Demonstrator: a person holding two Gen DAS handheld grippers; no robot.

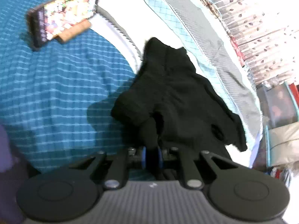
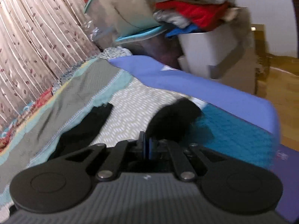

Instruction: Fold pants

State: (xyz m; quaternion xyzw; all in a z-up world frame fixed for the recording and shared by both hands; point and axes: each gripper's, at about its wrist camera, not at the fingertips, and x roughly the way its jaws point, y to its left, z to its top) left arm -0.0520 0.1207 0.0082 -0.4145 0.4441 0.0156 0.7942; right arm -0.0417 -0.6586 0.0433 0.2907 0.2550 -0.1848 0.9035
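The black pants lie crumpled on the bed, stretching away from my left gripper. The left gripper is shut on a bunch of the black cloth, with its blue pads pressed against the fabric. In the right wrist view my right gripper is shut on another bunched part of the black pants, which rises just ahead of its blue pads. A flat strip of the same black cloth trails to the left over the white patterned sheet.
A teal checked blanket covers the bed on the left. A phone with a bright screen lies on it. A leaf-print curtain lines the far side. A white basket heaped with clothes stands beyond the blue bed edge.
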